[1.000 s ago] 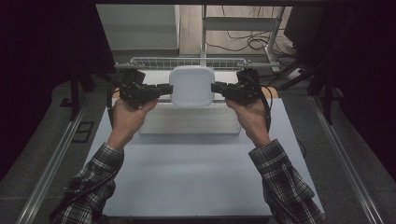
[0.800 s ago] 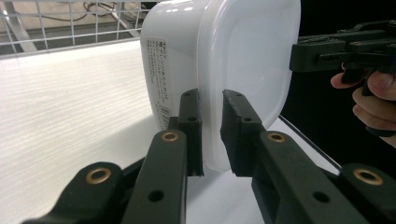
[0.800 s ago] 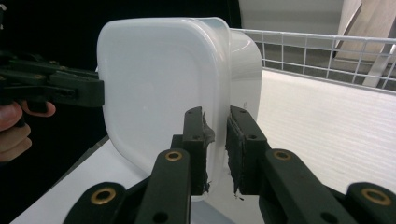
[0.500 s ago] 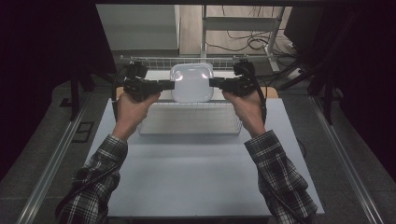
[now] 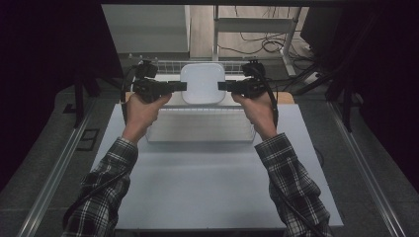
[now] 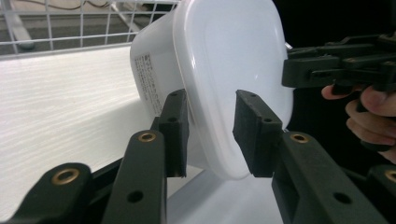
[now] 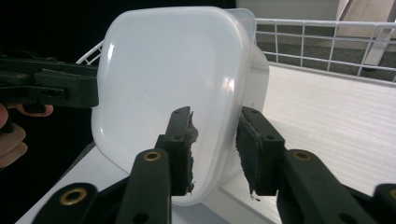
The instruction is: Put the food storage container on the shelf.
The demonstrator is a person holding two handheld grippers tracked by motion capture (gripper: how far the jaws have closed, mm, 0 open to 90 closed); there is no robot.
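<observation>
The jaws of the left gripper [image 6: 210, 135] have just been opening and are now being held apart, a gap being shown between each pad and the lidded rim of the white, rounded-square plastic container [image 6: 224, 70] between them. The right gripper [image 7: 215, 149] is being seen in the same state at the opposite rim, its jaws also just opened. The container [image 5: 202, 83] is being left on the pale wooden shelf [image 5: 284, 98] beside the white wire rack [image 5: 168, 65].
</observation>
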